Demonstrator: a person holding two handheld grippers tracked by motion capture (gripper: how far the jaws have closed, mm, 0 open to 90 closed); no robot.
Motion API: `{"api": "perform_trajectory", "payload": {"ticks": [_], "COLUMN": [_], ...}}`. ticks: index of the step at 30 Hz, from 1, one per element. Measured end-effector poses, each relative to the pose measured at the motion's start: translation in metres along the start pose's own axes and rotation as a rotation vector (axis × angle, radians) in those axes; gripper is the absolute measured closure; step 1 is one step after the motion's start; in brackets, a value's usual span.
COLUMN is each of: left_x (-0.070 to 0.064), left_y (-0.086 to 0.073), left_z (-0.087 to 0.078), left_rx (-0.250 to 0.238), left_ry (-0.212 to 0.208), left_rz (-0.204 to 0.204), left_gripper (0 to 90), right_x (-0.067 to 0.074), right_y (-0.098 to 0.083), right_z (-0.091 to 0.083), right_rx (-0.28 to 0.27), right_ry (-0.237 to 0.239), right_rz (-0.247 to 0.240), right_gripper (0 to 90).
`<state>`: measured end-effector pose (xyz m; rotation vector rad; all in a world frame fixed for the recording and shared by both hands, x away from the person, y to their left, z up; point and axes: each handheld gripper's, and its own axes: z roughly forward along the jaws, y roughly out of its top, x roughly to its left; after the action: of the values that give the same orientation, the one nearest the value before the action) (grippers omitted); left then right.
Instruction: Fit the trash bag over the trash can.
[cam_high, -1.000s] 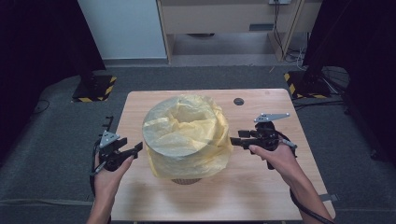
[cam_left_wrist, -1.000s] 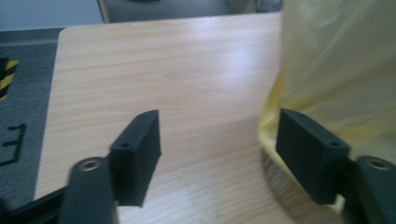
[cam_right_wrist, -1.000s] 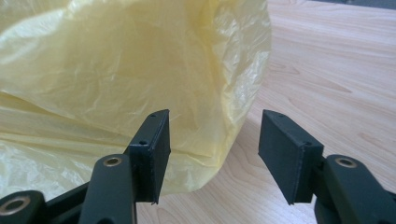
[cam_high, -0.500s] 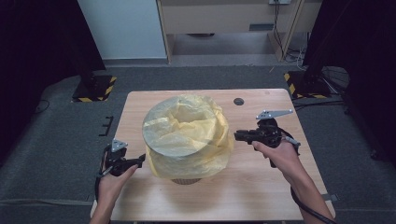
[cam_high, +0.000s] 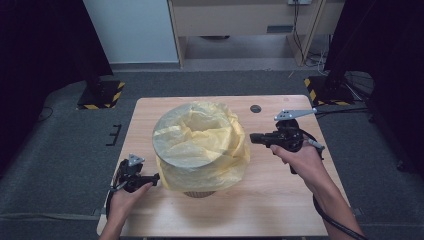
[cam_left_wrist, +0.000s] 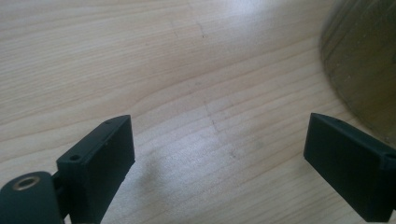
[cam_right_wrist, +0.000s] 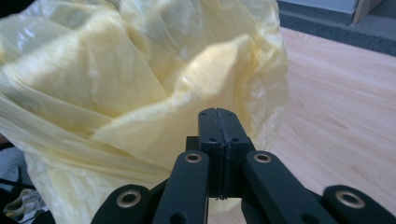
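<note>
We see the left hand-held gripper (cam_high: 153, 177) low at the tabletop's (cam_high: 280, 200) near-left edge — jaws spread wide, empty, then the yellow bag (cam_high: 202, 145) draped over a round bin at centre, the right hand-held gripper (cam_high: 254, 138) just beside it — jaws pressed together, a small dark disc (cam_high: 256, 108) farthest back.

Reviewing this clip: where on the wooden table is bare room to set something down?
Bare wood lies along the near edge of the light wooden table, between the two forearms, and at the far left corner. The far right holds a small black round disc. The middle is crowded: the crumpled yellow plastic bag over a round bin sits between the open left tool and shut right tool.
</note>
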<state>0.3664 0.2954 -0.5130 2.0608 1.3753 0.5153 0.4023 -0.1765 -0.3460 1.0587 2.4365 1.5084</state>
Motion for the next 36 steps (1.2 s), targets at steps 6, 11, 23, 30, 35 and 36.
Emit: {"api": "perform_trajectory", "payload": {"ticks": [6,11,23,30,35,36], "left_x": [-0.002,-0.003,0.001,0.001,0.001,0.001], "left_y": [-0.003,-0.007,-0.016,-0.016,-0.016,-0.016], "left_z": [0.004,0.008,0.015,0.015,0.015,0.015], "left_rx": [0.014,0.033,-0.03,-0.031,-0.03,-0.03], "left_ry": [-0.01,-0.014,-0.014,-0.013,-0.014,-0.014], "left_rz": [0.013,0.02,0.037,0.036,0.037,0.037], "left_gripper": [6.0,5.1,0.0,0.0,0.0,0.0], "right_x": [0.01,0.017,0.035,0.049,0.057,0.059], "right_y": [0.019,0.033,0.068,0.091,0.102,0.104], "right_z": [-0.006,-0.008,0.001,0.017,0.031,0.033], "right_rx": [-0.025,-0.034,-0.017,-0.012,-0.002,0.001], "right_ry": [0.006,0.01,0.01,0.039,0.059,0.061], "right_rz": [-0.021,-0.039,-0.086,-0.105,-0.122,-0.124], "right_gripper": [89.1,89.7,90.0,90.0,90.0,90.0]}}
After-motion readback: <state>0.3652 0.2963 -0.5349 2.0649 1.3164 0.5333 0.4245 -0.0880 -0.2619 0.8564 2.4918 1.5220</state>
